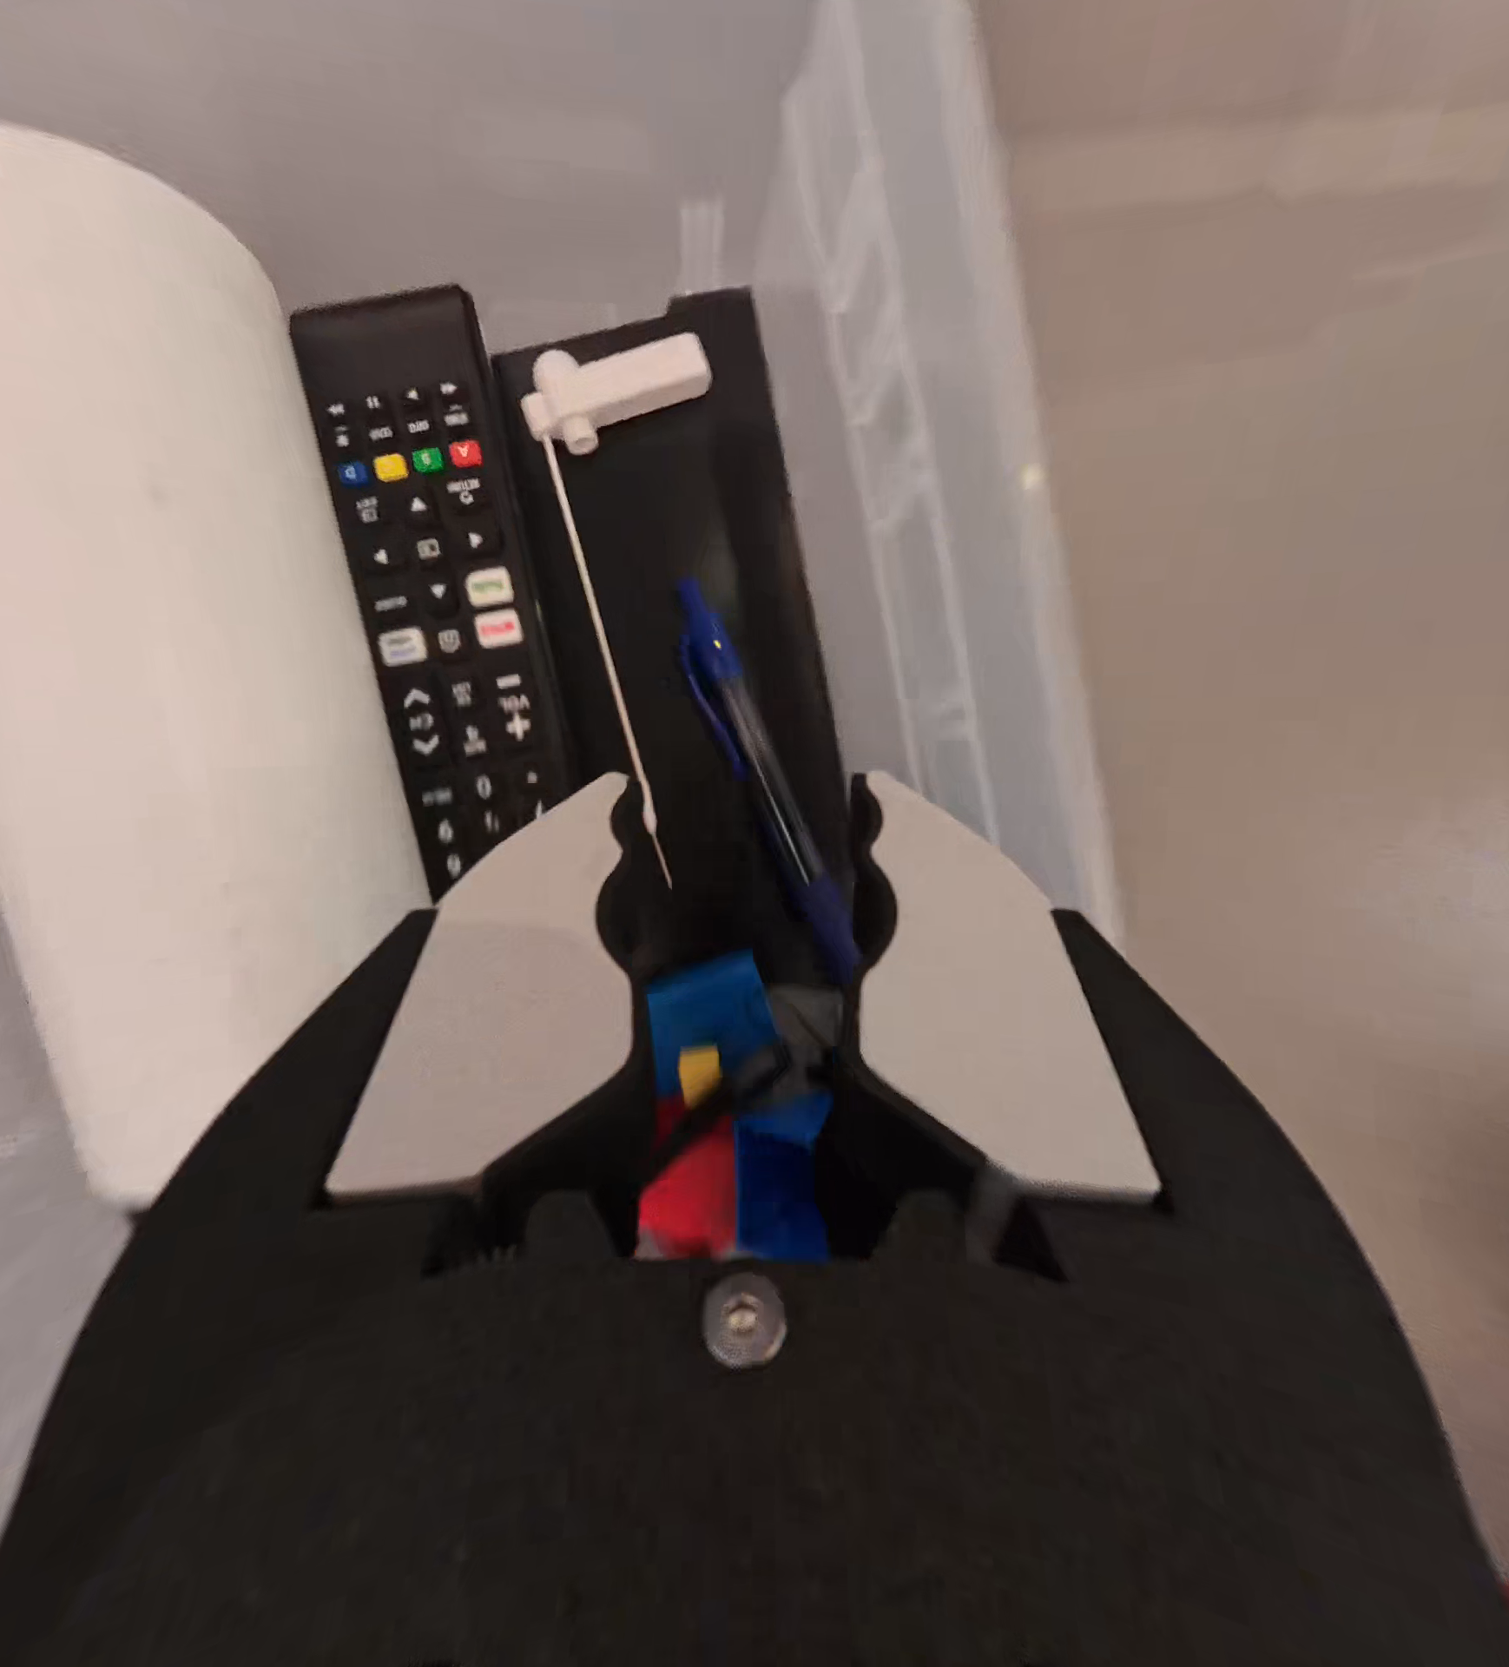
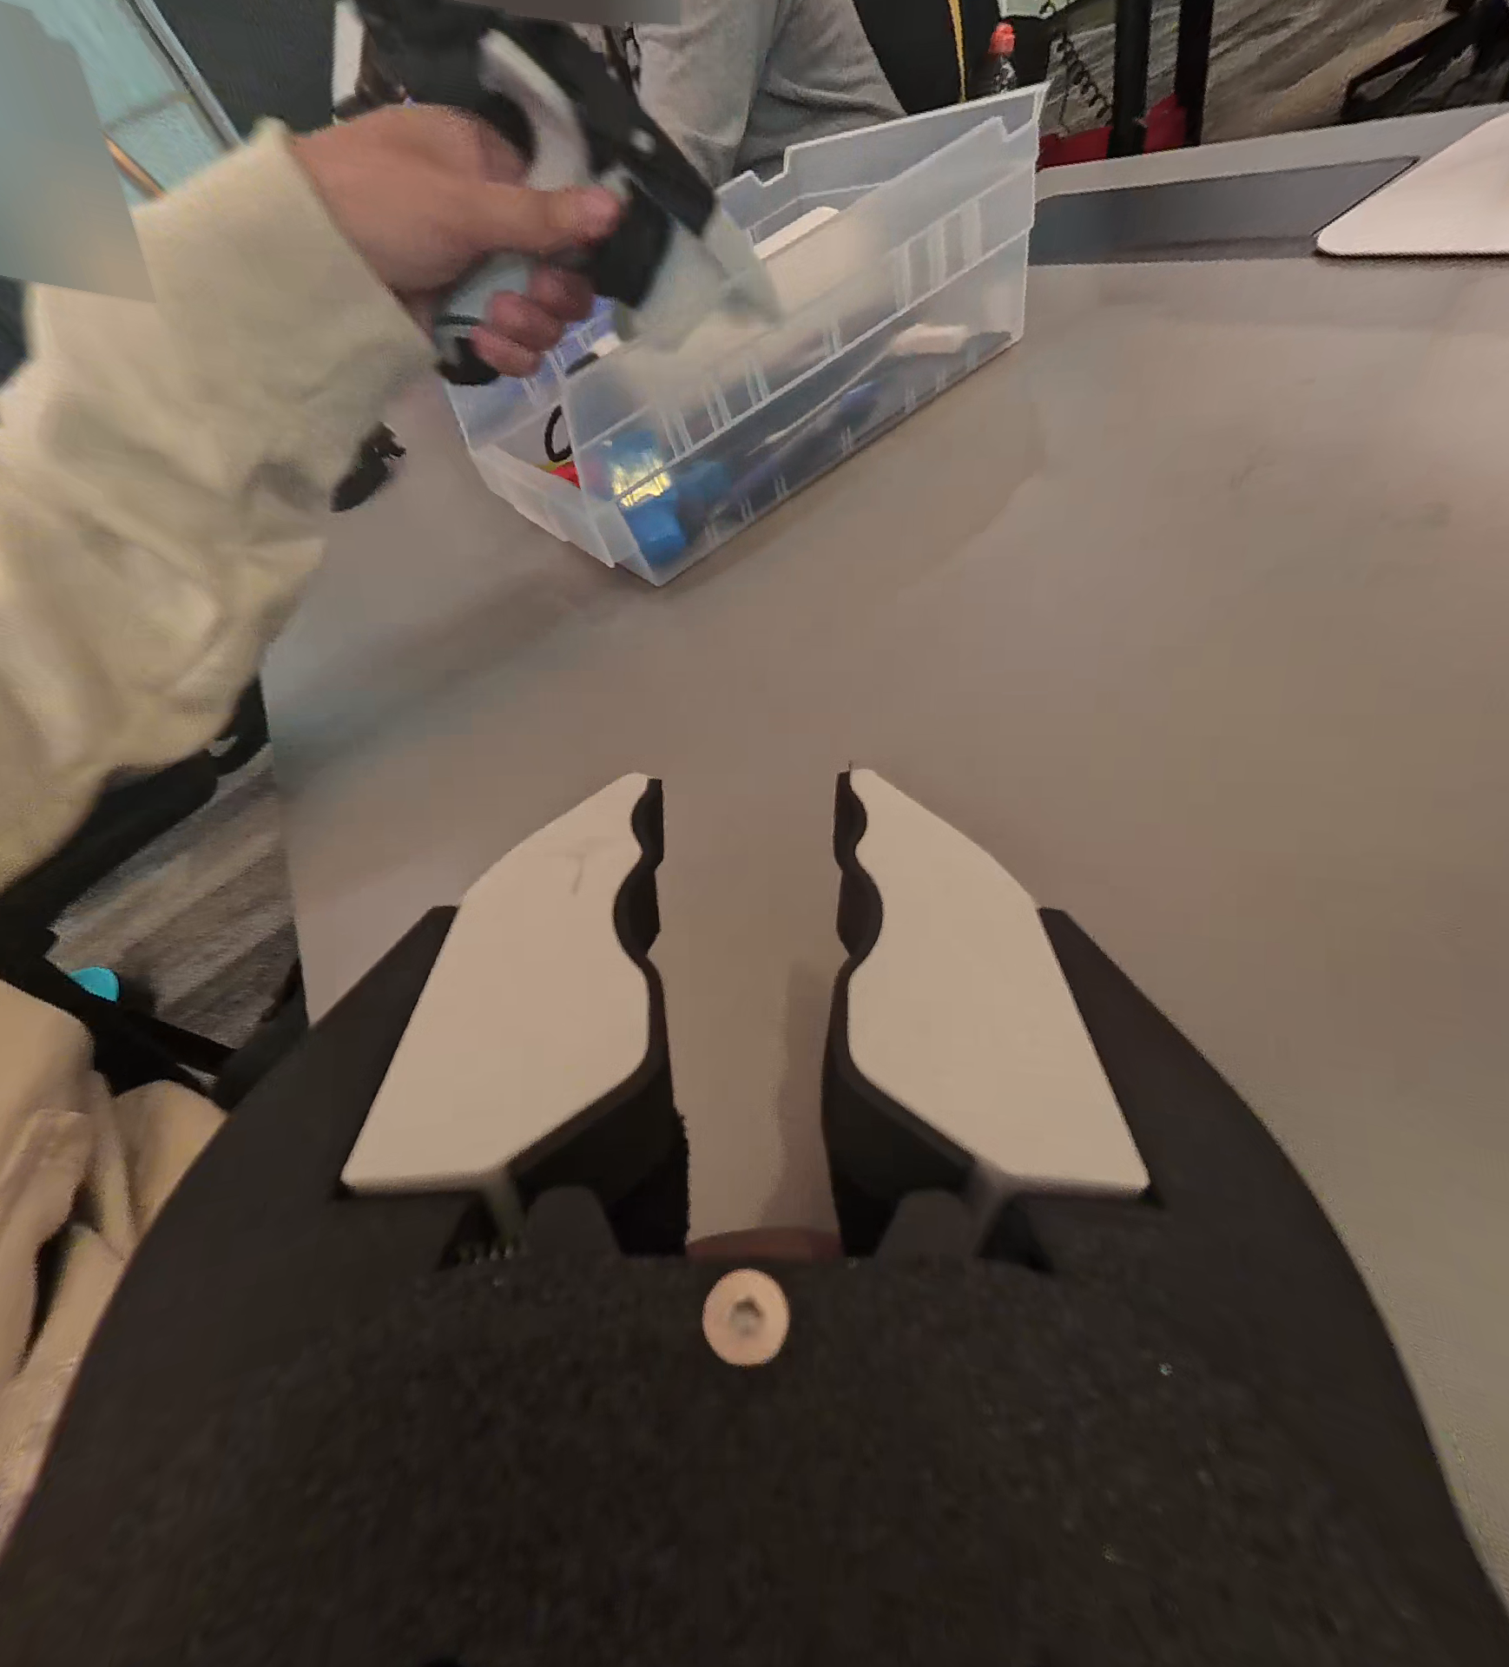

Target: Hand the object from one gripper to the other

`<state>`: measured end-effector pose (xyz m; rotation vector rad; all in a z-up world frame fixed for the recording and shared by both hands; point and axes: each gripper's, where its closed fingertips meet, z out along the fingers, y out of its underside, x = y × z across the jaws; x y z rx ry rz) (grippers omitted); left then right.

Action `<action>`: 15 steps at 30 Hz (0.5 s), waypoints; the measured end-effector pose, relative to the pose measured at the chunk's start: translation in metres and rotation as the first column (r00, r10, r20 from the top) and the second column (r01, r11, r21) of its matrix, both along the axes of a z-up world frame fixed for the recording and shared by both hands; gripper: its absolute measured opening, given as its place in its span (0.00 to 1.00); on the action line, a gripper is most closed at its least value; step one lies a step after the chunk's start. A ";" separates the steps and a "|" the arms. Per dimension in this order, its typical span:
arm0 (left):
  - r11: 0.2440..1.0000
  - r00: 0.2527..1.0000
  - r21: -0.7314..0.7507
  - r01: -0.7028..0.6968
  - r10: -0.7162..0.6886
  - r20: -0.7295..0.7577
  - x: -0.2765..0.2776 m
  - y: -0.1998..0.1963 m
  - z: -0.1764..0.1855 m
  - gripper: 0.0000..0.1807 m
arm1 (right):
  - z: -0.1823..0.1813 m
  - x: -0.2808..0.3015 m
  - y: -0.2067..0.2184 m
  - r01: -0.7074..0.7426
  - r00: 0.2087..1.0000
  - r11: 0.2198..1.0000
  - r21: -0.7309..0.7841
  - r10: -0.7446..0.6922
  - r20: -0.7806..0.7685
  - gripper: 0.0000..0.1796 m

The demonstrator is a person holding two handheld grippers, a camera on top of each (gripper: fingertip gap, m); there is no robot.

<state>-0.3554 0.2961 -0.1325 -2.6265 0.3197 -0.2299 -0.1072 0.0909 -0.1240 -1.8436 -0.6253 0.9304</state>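
- Left wrist view: the left gripper (image 1: 737, 794), jaws parted and empty, reaches into a clear plastic bin (image 1: 877, 433); a blue pen (image 1: 733, 713) lies centre frame beside a black remote control (image 1: 435, 577).
- Right wrist view: the right gripper (image 2: 749, 789) hovers gaping and empty over the grey table (image 2: 1184, 676); the bin (image 2: 823, 361) sits upper centre.

A bin (image 2: 823, 361) stood on the surface (image 2: 1184, 722), ahead and left of the right tongs (image 2: 749, 785). The left tongs (image 1: 737, 785) reached down into it. Inside, a paper roll (image 1: 119, 631) stood at the left, a remote (image 1: 435, 586) just right of it, then a tray (image 1: 733, 505) holding a pen (image 1: 751, 749) and a stick tool (image 1: 607, 397). Small blocks (image 1: 733, 1128) lay nearest, perhaps in the same tray.
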 end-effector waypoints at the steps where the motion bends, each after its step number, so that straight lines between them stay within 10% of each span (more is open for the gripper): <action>1: 0.999 1.000 -0.039 -0.019 0.018 -0.009 0.001 0.009 -0.012 0.24 | 0.000 0.000 -0.001 -0.005 1.000 1.000 -0.009 0.005 -0.012 0.20; 15: 0.986 0.996 -0.140 -0.091 0.090 -0.011 0.006 0.035 -0.057 0.09 | -0.004 0.006 -0.011 -0.009 1.000 0.999 -0.035 0.009 0.007 0.20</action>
